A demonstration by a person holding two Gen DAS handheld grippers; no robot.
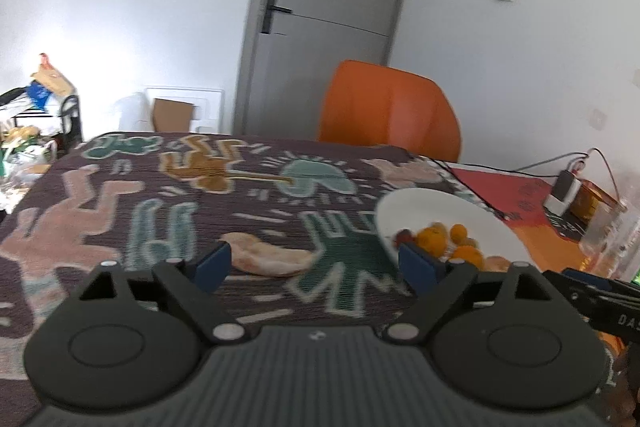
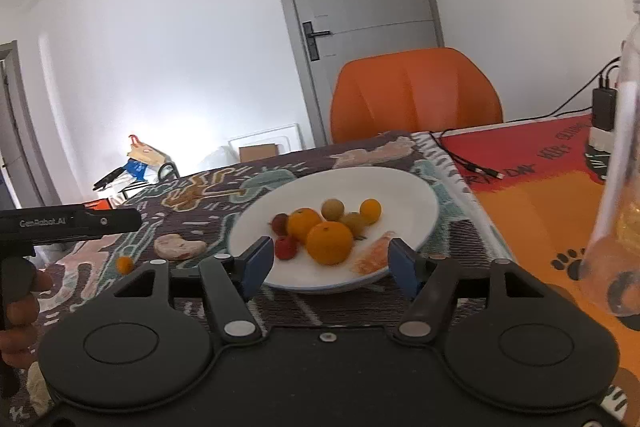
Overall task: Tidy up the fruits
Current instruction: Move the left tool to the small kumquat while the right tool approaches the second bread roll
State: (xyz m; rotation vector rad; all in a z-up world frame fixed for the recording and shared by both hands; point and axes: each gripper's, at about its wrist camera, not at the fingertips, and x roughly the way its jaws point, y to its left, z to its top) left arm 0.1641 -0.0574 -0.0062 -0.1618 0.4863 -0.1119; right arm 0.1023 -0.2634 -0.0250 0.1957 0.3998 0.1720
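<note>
Hovering low over the table, the right gripper (image 2: 332, 265) has its blue fingers spread wide with nothing in them, pointed straight at the white plate (image 2: 416, 199). Just ahead of it sits a big orange (image 2: 330, 242), a second orange (image 2: 304, 223) behind that, two small red fruits (image 2: 286, 247) off to the left, a few little yellow-green ones (image 2: 333, 209) further back, and a peeled orange piece (image 2: 372, 257) right by the right finger. Off the plate to the left there's a pale peel (image 2: 180, 247) on the patterned cloth (image 2: 360, 303), plus one tiny orange fruit (image 2: 124, 264) nearer the left gripper (image 1: 316, 263). That one's wide open and empty too, with the peel just ahead between its fingers and the plate off to its right. An orange chair (image 2: 416, 91) stands beyond the table.
</note>
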